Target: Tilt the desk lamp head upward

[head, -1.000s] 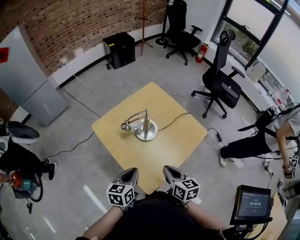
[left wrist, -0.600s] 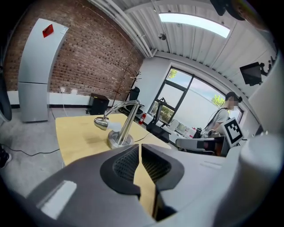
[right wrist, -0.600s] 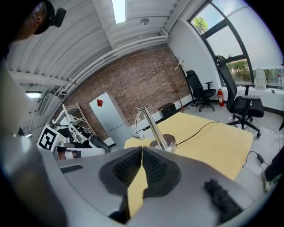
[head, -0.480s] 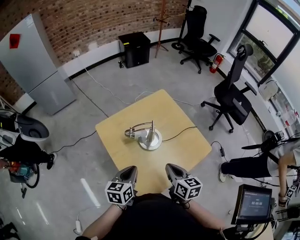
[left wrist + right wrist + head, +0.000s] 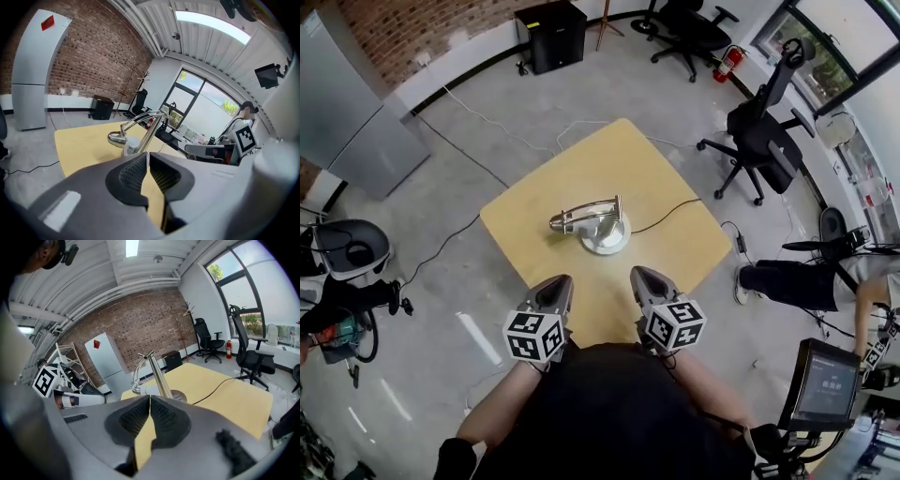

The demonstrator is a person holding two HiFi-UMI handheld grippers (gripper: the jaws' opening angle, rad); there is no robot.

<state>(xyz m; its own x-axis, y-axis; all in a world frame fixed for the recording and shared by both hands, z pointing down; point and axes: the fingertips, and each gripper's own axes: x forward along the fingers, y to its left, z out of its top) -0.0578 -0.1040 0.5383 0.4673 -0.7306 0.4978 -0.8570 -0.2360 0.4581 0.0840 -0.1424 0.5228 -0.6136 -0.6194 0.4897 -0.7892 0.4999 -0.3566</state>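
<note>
Lamp (image 5: 592,225) mid table (image 5: 652,178), well apart from edges, left gripper (image 5: 557,282), right gripper (image 5: 639,275).

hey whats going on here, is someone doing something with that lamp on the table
A person is at a yellow table with a hand-held gripper in each hand. The left hand-held gripper and the right hand-held gripper are both shut and empty, held over the table's near edge. The desk lamp stands mid-table, its head hanging low off the curved arm, its cord trailing off to the right. Neither gripper touches the lamp, so the tilting has not begun.
</note>
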